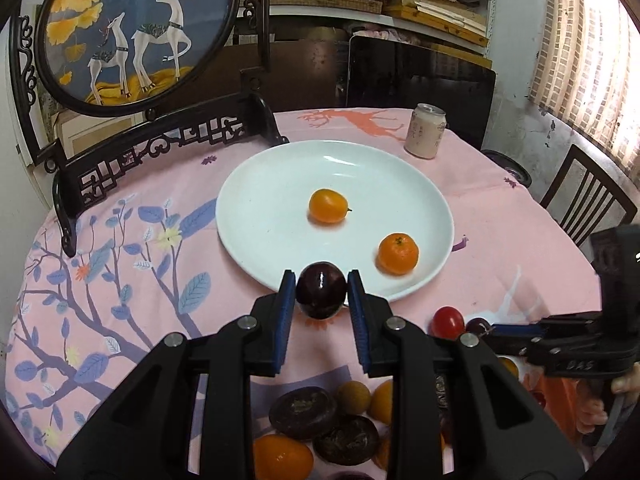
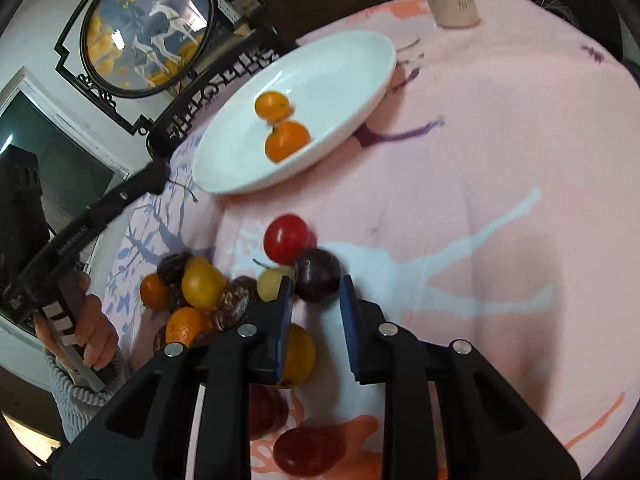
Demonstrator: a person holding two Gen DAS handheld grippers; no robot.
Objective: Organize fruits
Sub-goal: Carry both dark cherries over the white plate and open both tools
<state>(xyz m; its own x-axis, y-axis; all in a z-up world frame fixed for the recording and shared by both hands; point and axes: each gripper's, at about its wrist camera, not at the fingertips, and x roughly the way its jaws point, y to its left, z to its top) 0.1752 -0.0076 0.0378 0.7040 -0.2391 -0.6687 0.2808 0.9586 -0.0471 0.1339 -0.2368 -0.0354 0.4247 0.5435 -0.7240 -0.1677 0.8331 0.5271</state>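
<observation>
My left gripper (image 1: 322, 277) is shut on a dark purple plum (image 1: 321, 295) and holds it just above the near rim of the white plate (image 1: 272, 216). In the plate lie an oval orange kumquat (image 1: 328, 211) and a small mandarin (image 1: 398, 253). My right gripper (image 2: 316, 280) is shut at its fingertips on another dark plum (image 2: 318, 268) that rests on the cloth beside a red tomato (image 2: 286, 238). In the left wrist view the right gripper (image 1: 494, 327) reaches in from the right, next to the tomato (image 1: 448, 322).
A heap of loose fruit (image 2: 192, 300), orange, yellow and dark brown, lies on the pink tablecloth (image 2: 480, 160) near the front edge. A drink can (image 1: 425, 131) stands behind the plate. A framed deer screen (image 1: 132, 32) is at the back left, a chair (image 1: 588, 200) at the right.
</observation>
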